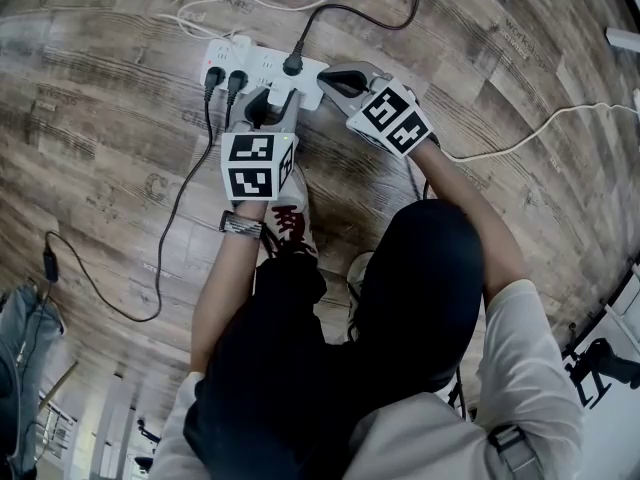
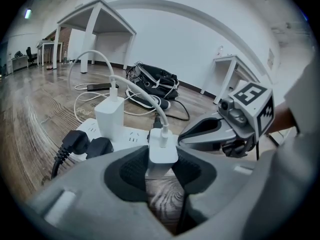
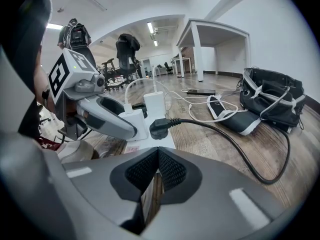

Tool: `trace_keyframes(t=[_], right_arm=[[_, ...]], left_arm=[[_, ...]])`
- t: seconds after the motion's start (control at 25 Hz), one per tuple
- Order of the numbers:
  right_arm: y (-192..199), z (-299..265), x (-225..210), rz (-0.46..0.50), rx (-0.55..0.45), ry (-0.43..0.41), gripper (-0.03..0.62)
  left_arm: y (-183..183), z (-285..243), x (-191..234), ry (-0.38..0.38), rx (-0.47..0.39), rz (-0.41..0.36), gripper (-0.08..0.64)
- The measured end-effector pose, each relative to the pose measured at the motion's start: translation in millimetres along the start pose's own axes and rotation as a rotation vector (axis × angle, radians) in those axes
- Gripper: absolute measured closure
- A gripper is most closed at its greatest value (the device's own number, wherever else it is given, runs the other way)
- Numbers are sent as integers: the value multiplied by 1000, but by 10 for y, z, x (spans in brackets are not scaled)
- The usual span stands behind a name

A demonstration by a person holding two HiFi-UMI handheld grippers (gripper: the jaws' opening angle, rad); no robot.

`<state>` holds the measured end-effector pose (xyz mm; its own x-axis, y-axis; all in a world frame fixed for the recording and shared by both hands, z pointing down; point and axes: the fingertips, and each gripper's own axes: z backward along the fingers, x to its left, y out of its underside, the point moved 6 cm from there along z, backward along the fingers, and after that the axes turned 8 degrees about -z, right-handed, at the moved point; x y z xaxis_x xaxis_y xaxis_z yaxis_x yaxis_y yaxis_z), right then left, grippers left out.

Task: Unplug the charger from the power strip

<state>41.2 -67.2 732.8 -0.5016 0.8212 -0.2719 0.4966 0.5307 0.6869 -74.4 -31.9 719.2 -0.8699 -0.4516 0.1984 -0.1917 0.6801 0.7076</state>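
The small white cube charger (image 2: pixel 163 151) was found pinched in the left claw (image 2: pixel 162 169), at the white plastic power strip (image 2: pixel 131 137) just ahead. The right claw (image 3: pixel 159 170) was pressed together, empty. Gripping was judged done; a straight pull-out was called for.

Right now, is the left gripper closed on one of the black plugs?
No, the left gripper is closed on the white charger, and the black plugs sit apart, off to one side of it.

Head cam steep down, L gripper (image 1: pixel 266 108) cam, R gripper (image 1: pixel 324 79) cam low, close, all share power strip (image 1: pixel 262 63)
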Motion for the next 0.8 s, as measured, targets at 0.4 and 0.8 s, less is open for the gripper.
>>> trace_keyframes(t=[0.4,0.8], right_arm=[[14,-8,-4,2,1,4,591],[3,4,3,6,-3,0,591]], left_arm=[[-5,2,-23,-24,24,-79,417],[-43,-2,-115,-75,63,-231,420]])
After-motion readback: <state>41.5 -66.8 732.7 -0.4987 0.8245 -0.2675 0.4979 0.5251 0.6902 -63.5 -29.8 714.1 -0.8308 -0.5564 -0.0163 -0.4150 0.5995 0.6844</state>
